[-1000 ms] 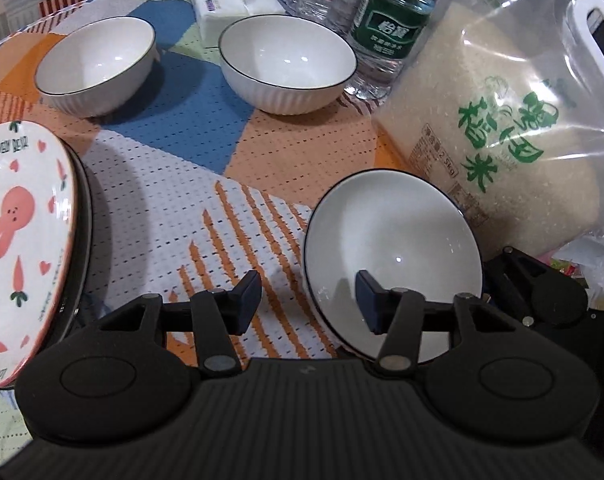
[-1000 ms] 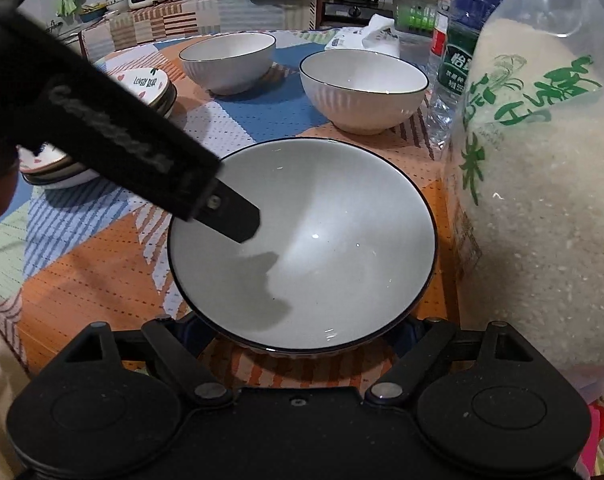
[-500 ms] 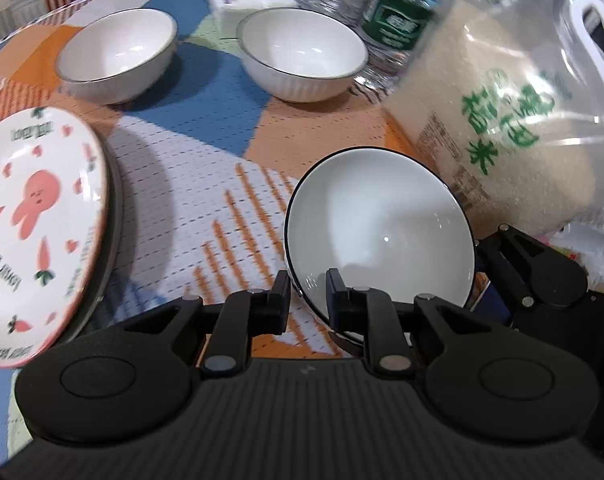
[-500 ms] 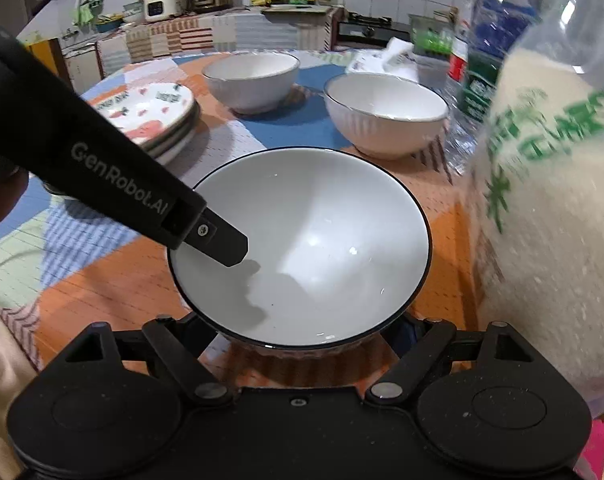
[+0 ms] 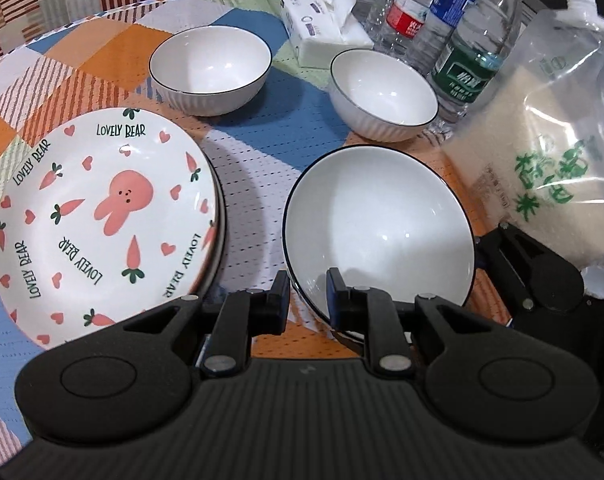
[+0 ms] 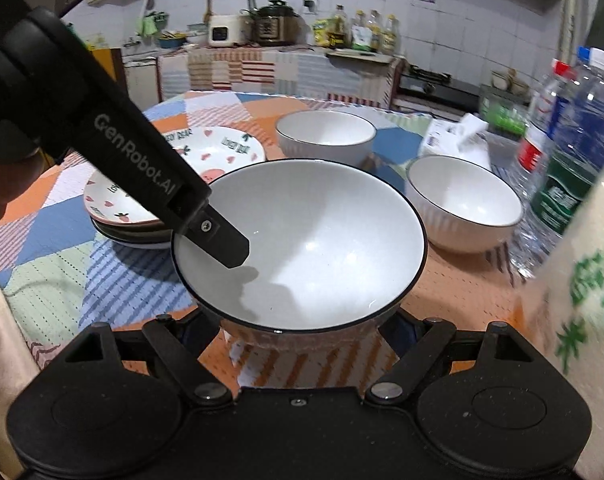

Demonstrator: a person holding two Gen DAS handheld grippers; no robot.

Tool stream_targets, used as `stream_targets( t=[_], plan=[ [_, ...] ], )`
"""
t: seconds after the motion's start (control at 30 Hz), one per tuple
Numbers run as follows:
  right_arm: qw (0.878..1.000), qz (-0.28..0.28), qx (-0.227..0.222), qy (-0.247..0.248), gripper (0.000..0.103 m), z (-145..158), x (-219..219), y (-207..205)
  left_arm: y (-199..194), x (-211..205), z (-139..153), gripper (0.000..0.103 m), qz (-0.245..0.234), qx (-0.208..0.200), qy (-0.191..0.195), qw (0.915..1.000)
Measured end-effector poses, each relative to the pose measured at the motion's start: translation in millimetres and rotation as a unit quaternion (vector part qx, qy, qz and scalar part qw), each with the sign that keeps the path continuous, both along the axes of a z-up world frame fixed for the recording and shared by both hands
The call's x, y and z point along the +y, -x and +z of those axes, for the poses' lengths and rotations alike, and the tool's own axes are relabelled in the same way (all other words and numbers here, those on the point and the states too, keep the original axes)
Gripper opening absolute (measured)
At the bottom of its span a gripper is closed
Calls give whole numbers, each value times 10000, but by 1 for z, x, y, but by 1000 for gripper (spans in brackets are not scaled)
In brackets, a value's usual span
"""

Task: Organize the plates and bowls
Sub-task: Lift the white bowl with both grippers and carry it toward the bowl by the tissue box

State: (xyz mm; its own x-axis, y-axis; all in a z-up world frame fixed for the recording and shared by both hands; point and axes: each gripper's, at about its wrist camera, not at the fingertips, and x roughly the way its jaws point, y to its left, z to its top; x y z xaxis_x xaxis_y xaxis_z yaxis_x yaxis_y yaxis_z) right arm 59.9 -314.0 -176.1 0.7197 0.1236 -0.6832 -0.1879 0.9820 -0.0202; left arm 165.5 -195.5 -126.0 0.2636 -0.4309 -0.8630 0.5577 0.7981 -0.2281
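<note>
1. Near bowl [image 5: 378, 232]: glazed white ceramic, black rim line, ribbed outside. I'd rate it stiff, fairly heavy, slick, and breakable if dropped. It sits at 5 o'clock on the surface [image 5: 261, 184], just beside the rice bag [image 5: 542, 168] at 3 o'clock.
2. Left claw [image 5: 308, 294]: narrow, jaws have just been closing, pinched on the bowl's near-left rim, 1 pad inside and 1 outside the wall.
3. Right claw [image 6: 302, 320]: spread wide, fingers straddling the bowl's lower body from the near side. Pads are hidden under the bowl, so I can't tell whether they touch.
4. Grip point: the rim is the only thin edge. A 1-sided rim pinch on slick glaze could let it pivot, so support from below looks sensible.
5. Orientation: mouth up but tipped, opening leaning toward 3 o'clock in the left view. Round, no long axis; its symmetry axis is near vertical, slightly tilted.
6. Likely stack targets: 2 matching bowls, far-left bowl [image 5: 209, 68] at 11 o'clock, far-right bowl [image 5: 382, 92] at 1 o'clock, both upright.
7. Plate stack [image 5: 101, 220] at 9 o'clock, rabbit-print plate on top, flat.
</note>
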Motion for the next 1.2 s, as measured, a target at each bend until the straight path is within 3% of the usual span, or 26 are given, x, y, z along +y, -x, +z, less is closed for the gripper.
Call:
stream_targets(
  t=[0.37,0.7,0.87,0.93,1.1,1.2],
  plan=[
    [9998,163,91,-50,88,-24,1,-14,-13,0,-24,18,71,126,-231,9996],
    [9996,127,261,48,89,-30,2,-17,-11,-1,-29,20,25,69,-382,9992],
    [9983,-111,514,234,89,-18,-1,-7,-8,-2,-15,22,-39,-8,-454,9990],
    [9983,-169,515,207,89,-9,-6,3,-8,-1,-5,28,-68,-101,-415,9991],
    [9994,-336,95,87,89,28,-20,27,-7,-2,22,39,-158,-443,-258,9986],
    [9984,-519,-207,-122,89,49,-29,29,-10,-4,39,41,-124,-644,-108,9978]
  ],
)
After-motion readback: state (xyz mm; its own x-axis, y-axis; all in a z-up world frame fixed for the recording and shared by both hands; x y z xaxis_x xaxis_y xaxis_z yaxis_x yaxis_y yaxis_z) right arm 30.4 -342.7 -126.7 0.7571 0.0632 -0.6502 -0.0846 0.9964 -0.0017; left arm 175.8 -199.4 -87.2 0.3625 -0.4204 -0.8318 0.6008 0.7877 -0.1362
